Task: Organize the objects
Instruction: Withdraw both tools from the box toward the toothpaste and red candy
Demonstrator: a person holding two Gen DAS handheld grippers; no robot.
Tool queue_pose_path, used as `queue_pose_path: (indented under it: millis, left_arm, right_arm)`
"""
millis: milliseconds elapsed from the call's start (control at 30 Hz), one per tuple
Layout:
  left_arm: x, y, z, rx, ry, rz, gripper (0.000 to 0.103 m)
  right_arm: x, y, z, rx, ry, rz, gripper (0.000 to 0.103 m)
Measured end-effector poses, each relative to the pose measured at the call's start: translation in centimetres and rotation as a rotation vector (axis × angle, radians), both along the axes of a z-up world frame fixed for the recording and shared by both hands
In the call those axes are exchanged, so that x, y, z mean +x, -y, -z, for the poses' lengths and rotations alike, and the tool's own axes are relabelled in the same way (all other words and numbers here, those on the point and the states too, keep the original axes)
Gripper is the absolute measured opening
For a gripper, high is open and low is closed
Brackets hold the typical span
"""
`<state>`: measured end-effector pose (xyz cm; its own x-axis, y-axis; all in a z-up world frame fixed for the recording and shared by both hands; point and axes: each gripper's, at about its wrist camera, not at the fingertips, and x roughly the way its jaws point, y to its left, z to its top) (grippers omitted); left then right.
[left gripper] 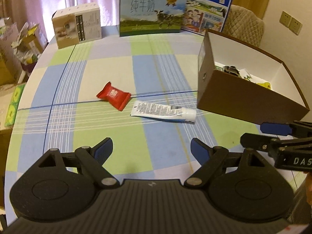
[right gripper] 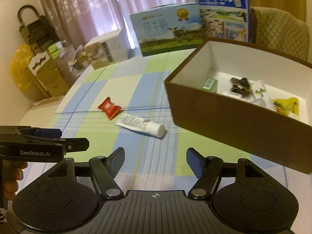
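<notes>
Both grippers, left (left gripper: 151,151) and right (right gripper: 155,160), spread wide and empty; ahead lie tube (left gripper: 163,111), red packet (left gripper: 113,95), brown box (left gripper: 251,99) beyond-right.

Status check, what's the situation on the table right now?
Left gripper and right gripper open, empty. Red packet and tube loose on tablecloth beside brown box. Path clear.

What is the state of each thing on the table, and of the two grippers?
Left gripper: open, empty, above the table.
Right gripper: open, empty.
Brown box: open, no lid, several small items inside.
Tube: lying flat on the tablecloth, white cap on, outside the box.
Red packet: lying flat, sealed, outside the box.
Milk cartons: standing upright at the far edge, closed.
</notes>
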<state>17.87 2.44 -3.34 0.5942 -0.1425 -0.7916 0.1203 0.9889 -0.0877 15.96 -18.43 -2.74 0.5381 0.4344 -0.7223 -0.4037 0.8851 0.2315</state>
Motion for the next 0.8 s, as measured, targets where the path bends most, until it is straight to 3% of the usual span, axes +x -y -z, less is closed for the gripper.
queue_pose_path:
  millis: [367, 800]
  left_arm:
    - [1.1, -1.3, 2.3, 0.065, -0.002, -0.045, 0.084]
    - [2.4, -2.6, 3.9, 0.085, -0.021, -0.075, 0.084]
  right_arm:
    - [2.6, -2.9, 3.0, -0.045, 0.011, -0.092, 0.067]
    - [6.1, -6.5, 6.5, -0.145, 0.103, -0.215, 0.067]
